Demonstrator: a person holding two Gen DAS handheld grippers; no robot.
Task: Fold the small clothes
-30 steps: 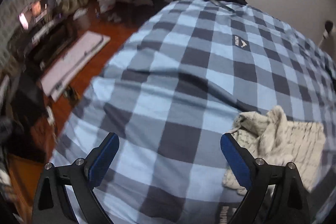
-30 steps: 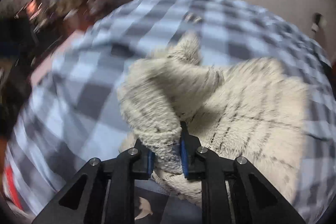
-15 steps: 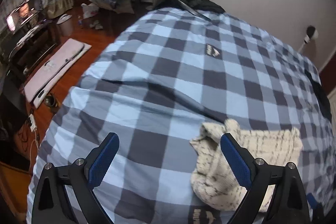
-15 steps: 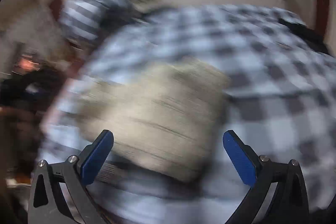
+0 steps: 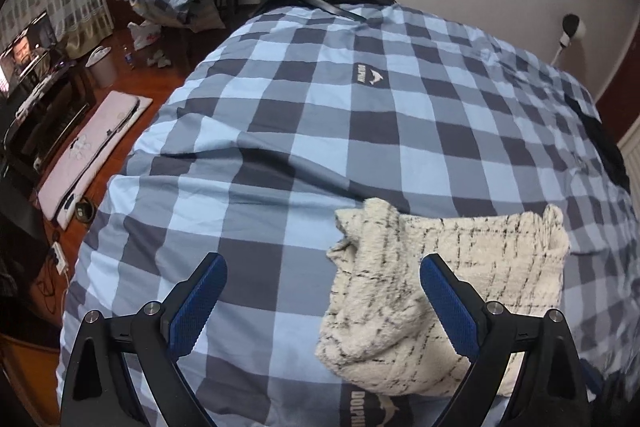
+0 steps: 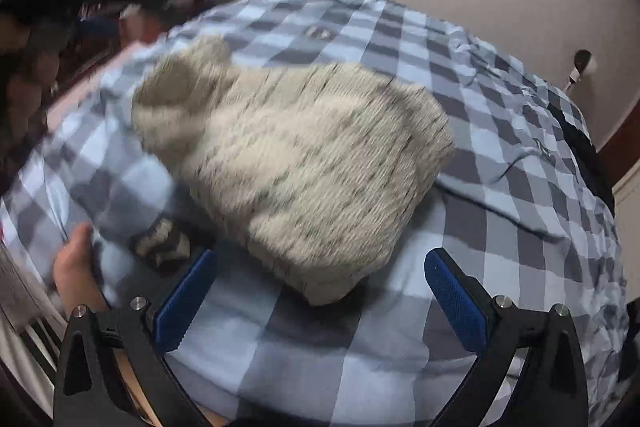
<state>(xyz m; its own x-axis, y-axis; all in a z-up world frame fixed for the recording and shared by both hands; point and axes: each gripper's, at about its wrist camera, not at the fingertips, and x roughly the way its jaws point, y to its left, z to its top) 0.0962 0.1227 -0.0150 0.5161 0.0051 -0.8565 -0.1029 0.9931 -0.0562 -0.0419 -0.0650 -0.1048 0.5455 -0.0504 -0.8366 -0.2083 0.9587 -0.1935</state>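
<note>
My left gripper [image 5: 320,291] hangs with fingers spread wide and empty above the checked bedspread [image 5: 304,131], the folded cream fleece garment [image 5: 440,291] lying near and to its right, while my right gripper [image 6: 320,291], equally wide and empty, alone shows a bare hand [image 6: 74,267] at the left edge.

Both grippers, left gripper [image 5: 322,291] and right gripper [image 6: 320,289], had black angular frames, silver screws and blue textured pads [image 5: 448,309]. A bare hand [image 6: 74,269] showed beside the right frame.
</note>
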